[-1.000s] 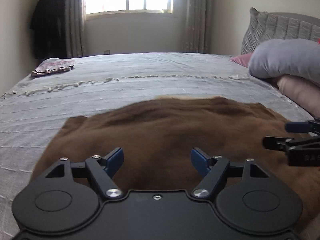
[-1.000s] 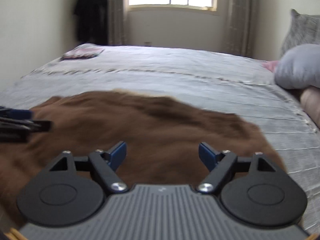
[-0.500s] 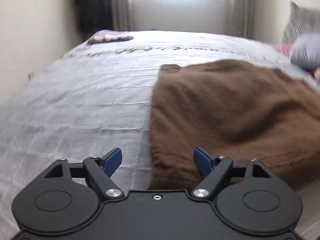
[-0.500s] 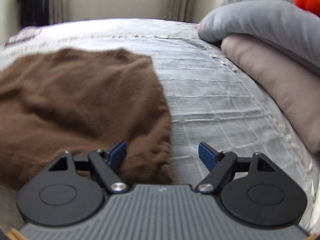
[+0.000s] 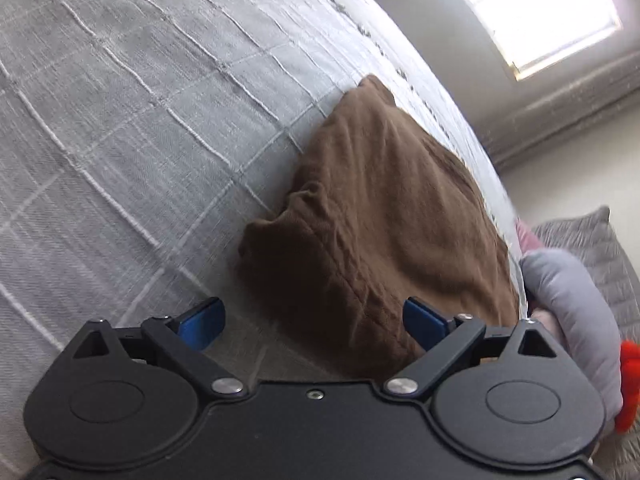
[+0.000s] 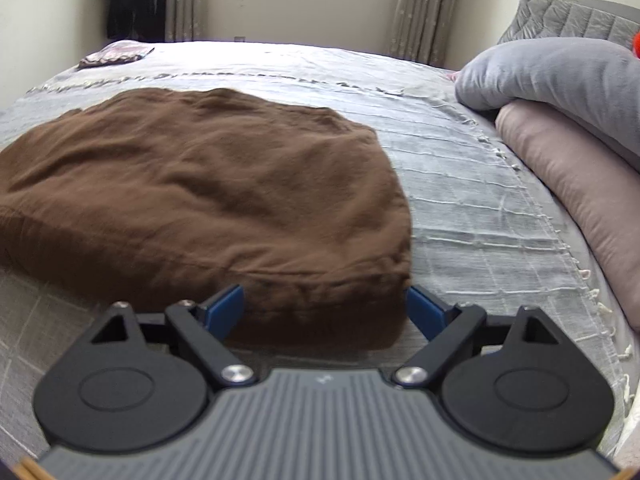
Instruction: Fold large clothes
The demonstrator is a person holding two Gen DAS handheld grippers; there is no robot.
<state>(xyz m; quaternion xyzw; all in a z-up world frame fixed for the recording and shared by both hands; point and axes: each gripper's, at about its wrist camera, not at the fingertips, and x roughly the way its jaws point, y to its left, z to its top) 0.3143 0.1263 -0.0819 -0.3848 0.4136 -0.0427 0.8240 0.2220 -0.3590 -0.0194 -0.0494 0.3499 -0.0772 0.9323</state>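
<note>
Now both spread wide, holding nothing: left gripper (image 5: 314, 316) tilted over the brown garment (image 5: 384, 216), near corner just ahead between its fingers; right gripper (image 6: 324, 308) straddling the other near corner on the bedspread (image 6: 480, 216). Likely risks: pinching bedspread along with cloth, or grabbing one layer only, skewing the fold.

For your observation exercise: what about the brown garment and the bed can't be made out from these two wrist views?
- Brown garment type: folded over, right wrist view.
- Its near edge: behind the left gripper, left wrist view.
- Item at the bed's far corner: too small, right wrist view.
</note>
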